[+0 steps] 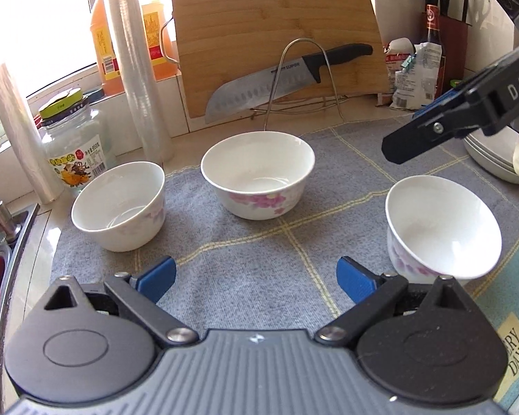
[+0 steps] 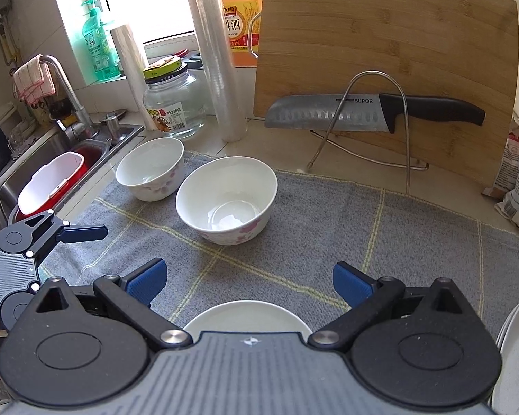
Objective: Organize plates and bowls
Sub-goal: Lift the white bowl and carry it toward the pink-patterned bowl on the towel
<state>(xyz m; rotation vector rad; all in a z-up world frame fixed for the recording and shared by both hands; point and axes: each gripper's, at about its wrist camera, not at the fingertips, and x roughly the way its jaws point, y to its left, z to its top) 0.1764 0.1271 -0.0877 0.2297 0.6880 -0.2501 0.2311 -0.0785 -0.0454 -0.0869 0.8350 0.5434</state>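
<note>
Bowls: middle bowl (image 1: 257, 174) straight ahead of left hand-held gripper (image 1: 256, 282), left bowl (image 1: 119, 205) ahead-left, right bowl (image 1: 443, 228) just beside its right finger. All upright on grey cloth (image 1: 259, 259). Stacked plates (image 1: 494, 162) far right, beyond right hand-held gripper (image 2: 248, 285). Both hand-held grippers spread wide, holding nothing.

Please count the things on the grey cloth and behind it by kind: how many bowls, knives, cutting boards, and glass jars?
Bowls: 3, at left, middle and right
Knives on the wire stand: 1
Cutting boards: 1
Glass jars: 1
Total: 6
</note>
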